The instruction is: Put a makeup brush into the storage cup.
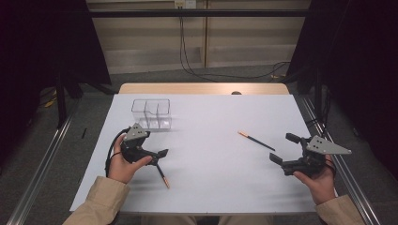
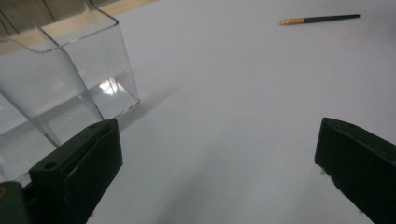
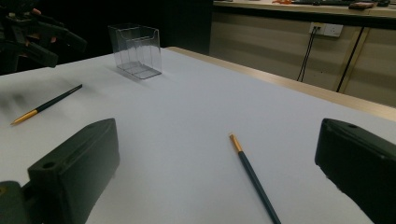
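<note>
White tabletop (image 1: 206, 159), dim room behind. Two pencils: near pencil (image 1: 162, 176) lower left of high view, just below left gripper (image 1: 157, 153); far pencil (image 1: 256, 140) right of centre, near right gripper (image 1: 281, 147). Clear holder (image 1: 151, 114) upper left, empty. Both sets of jaws wide, holding nothing. Pencils likely light, stiff, thin, prone to roll; pinch mid-shaft, across length.
</note>
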`<action>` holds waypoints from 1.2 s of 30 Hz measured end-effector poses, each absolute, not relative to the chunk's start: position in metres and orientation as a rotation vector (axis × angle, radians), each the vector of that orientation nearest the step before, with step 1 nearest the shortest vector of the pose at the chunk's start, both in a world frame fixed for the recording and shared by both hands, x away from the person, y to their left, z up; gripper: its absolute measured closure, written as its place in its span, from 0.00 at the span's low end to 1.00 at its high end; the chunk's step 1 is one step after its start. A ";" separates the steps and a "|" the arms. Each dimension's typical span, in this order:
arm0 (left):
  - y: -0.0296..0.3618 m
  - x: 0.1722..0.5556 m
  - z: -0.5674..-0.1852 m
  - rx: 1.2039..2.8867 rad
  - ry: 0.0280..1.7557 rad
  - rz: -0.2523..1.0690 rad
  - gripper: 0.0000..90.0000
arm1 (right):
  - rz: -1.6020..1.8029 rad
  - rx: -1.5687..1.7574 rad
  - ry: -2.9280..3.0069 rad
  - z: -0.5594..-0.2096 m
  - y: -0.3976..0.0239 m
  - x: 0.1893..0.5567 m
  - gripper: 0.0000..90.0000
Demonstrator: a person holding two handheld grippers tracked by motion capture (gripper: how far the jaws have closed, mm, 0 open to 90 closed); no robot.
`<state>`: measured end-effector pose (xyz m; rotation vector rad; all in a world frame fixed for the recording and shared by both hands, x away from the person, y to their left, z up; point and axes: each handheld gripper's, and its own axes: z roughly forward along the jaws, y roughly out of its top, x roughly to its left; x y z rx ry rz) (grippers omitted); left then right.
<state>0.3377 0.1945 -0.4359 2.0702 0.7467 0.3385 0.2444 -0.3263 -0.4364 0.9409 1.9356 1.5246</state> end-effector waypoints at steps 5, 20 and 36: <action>0.194 0.342 -0.434 2.144 0.792 0.307 0.01 | 1.529 0.940 1.936 -0.436 -0.327 0.245 0.00; 0.182 0.350 -0.428 2.351 0.906 0.239 0.01 | 1.531 0.943 1.938 -0.436 -0.327 0.244 0.00; 0.177 0.353 -0.424 2.470 1.065 0.147 0.01 | 1.532 0.942 1.942 -0.436 -0.327 0.244 0.00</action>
